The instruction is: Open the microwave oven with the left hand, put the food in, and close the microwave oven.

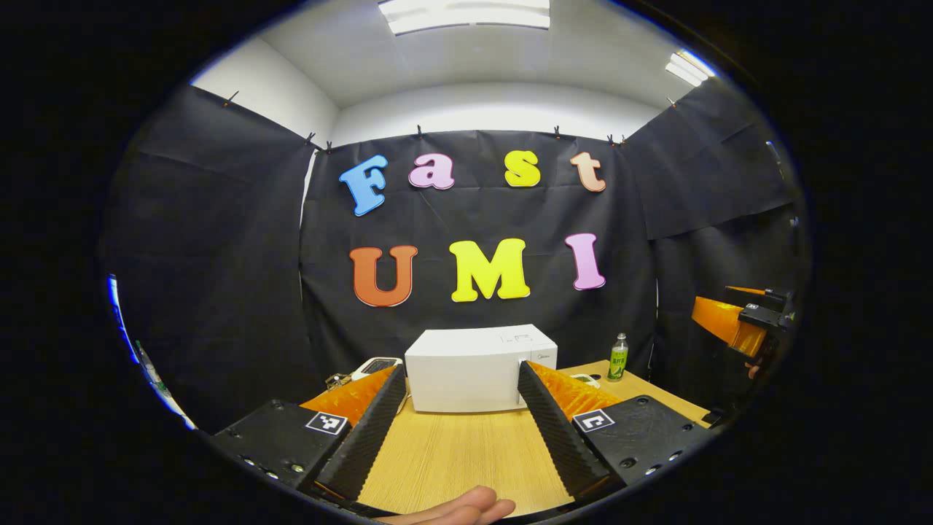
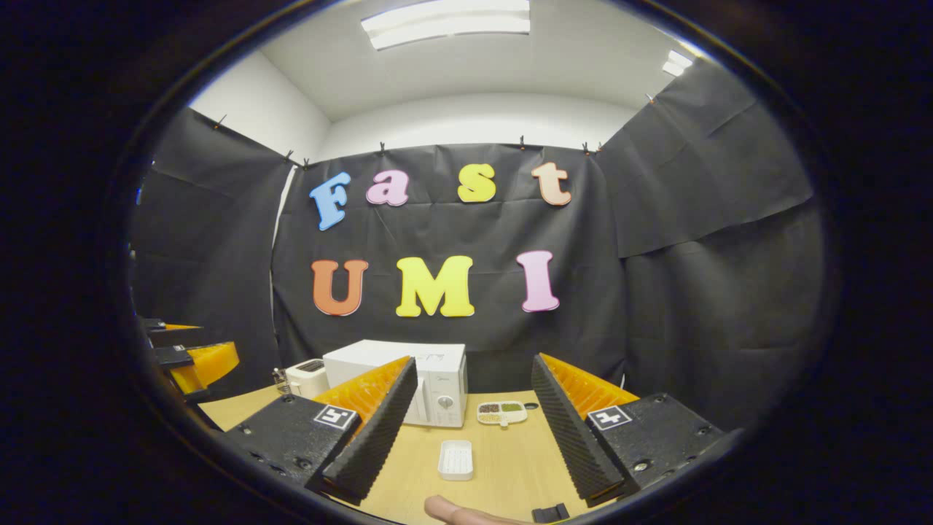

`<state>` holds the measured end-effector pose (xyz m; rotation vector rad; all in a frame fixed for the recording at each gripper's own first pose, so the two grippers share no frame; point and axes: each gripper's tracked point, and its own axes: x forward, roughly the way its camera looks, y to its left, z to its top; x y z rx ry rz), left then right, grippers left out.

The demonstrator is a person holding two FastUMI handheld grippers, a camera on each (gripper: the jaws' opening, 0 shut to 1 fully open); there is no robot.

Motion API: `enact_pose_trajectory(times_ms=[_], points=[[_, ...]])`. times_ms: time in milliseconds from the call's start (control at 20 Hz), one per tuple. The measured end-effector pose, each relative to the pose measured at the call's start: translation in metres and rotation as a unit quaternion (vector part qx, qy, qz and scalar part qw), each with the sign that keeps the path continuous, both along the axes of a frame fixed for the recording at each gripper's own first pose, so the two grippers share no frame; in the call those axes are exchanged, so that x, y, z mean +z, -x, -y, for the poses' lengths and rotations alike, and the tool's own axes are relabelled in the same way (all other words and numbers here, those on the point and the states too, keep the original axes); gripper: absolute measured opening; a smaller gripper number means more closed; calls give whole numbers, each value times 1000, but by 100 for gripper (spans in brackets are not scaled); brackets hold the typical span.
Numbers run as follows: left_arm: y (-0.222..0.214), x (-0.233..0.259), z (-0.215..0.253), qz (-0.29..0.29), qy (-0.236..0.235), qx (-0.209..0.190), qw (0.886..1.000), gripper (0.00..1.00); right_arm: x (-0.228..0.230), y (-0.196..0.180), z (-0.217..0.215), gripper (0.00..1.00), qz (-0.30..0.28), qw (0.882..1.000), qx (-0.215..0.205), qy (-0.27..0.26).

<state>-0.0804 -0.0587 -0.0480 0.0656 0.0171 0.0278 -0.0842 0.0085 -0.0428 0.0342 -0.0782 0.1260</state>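
The microwave oven (image 1: 477,368) stands closed at the back of the table (image 1: 459,459); the food tray (image 2: 501,413) lies just beside it. Both the left gripper (image 1: 458,419) and the right gripper (image 2: 470,430) are spread wide and empty. The door is rigid and likely hinged; grip its right edge, and lift the light, spillable tray level by its rim

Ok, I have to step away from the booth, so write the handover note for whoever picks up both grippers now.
Left gripper: open, holding nothing, facing the white microwave oven on the wooden table.
Right gripper: open, holding nothing.
Microwave door is shut. A divided dish of food sits on the table right of the microwave, a white tray nearer the grippers.
Done: nothing yet.
Left: open the door with the left gripper, put the food in, close it.
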Motion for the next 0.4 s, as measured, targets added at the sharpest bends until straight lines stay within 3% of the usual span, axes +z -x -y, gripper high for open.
enact_pose_trajectory(times_ms=[250, 300, 350, 400], points=[[9, -9, 0, -1, -8, -2, 1000, 96, -15, -3, 7, 95, -13, 1000, -13, 15], [9, -10, 0, -3, -4, -5, 1000, 96, -16, -2, 6, 100, -16, 1000, -12, 13], [8, -10, 4, -4, 0, -10, 1000, 89, -17, -1, 3, 95, -16, 1000, -7, 12], [9, -11, 5, -6, 2, -14, 1000, 100, -16, 0, 2, 96, -15, 1000, -5, 11]])
